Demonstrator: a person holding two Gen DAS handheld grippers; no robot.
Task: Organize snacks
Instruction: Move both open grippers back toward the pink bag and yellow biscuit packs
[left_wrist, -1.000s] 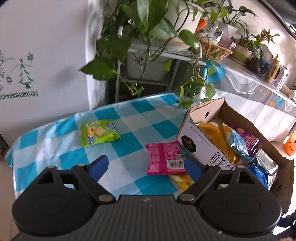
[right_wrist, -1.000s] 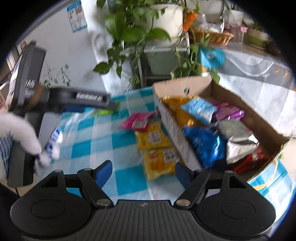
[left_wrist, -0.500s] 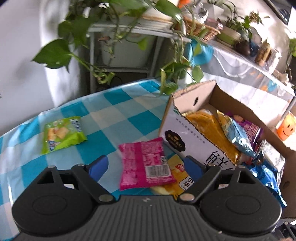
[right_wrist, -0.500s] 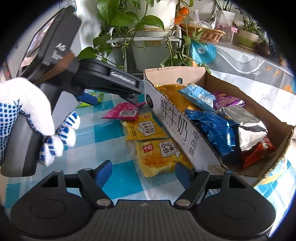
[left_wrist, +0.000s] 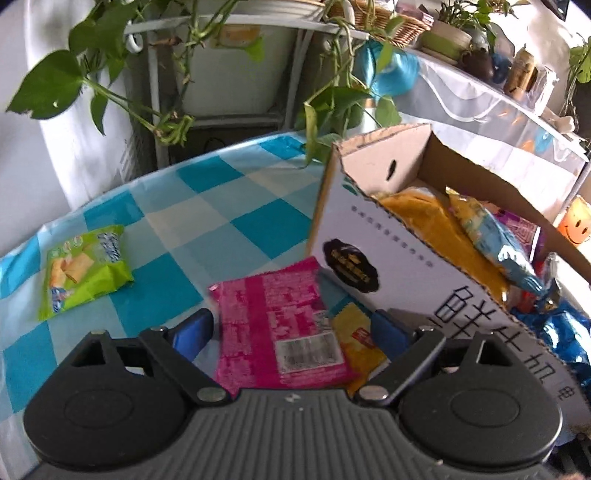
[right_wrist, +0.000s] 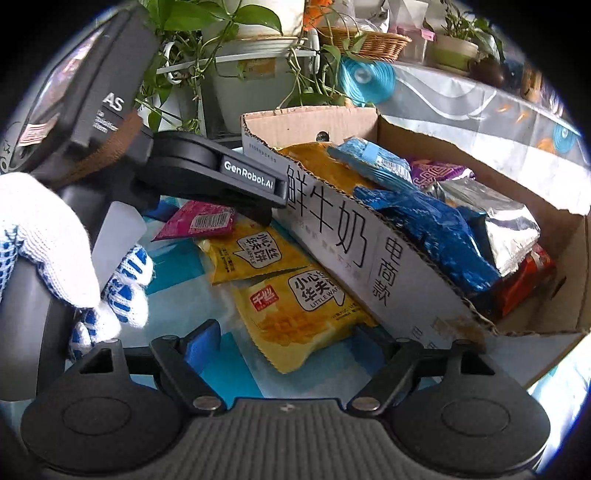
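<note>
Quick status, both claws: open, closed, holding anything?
Left claw: open, over the pink packet, holding nothing.
Right claw: open, over the yellow packet, holding nothing.

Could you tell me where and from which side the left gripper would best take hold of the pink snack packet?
Probably the near short edge of the pink snack packet, by its barcode. It lies flat on the checked tablecloth between the open left gripper fingers, its right side overlapping a yellow packet beside the cardboard box, so come from the near-left.
</note>
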